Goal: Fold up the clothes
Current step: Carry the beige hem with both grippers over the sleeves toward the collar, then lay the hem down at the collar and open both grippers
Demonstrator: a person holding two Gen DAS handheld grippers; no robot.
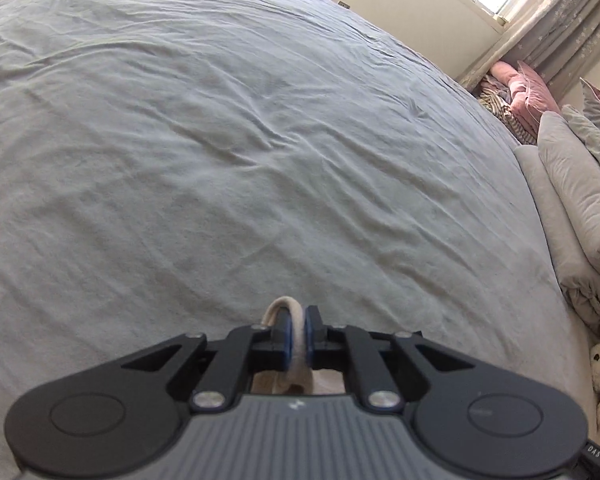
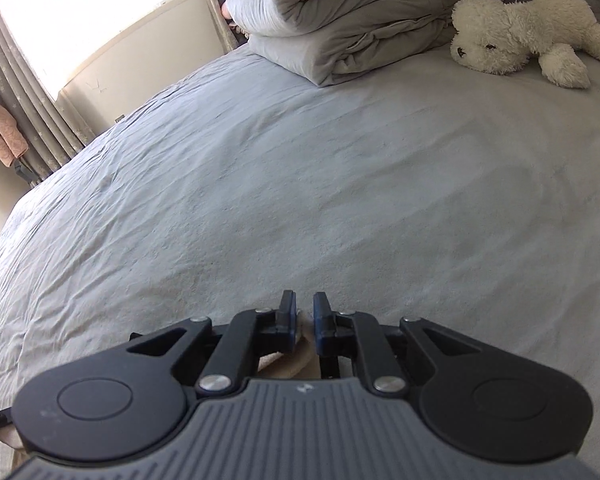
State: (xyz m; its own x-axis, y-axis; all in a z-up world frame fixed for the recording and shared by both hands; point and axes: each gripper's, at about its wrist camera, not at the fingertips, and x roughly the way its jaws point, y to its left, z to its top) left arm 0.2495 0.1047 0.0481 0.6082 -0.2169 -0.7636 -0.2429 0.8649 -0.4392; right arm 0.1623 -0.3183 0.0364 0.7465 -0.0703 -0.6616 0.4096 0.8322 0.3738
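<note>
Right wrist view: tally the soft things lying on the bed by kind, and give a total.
Plush toy dog, white: 1
Folded quilts, stacked by the window: 1 pile; I cannot tell how many are in it
Beige cloth pinched in the right gripper: 1
Total: 3

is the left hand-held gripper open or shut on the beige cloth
Shut on it: the left hand-held gripper has its blue pads pressed against a beige strip of cloth that loops over the left finger.

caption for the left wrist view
Left gripper pinching a beige garment edge above the wrinkled grey bedsheet.
</note>
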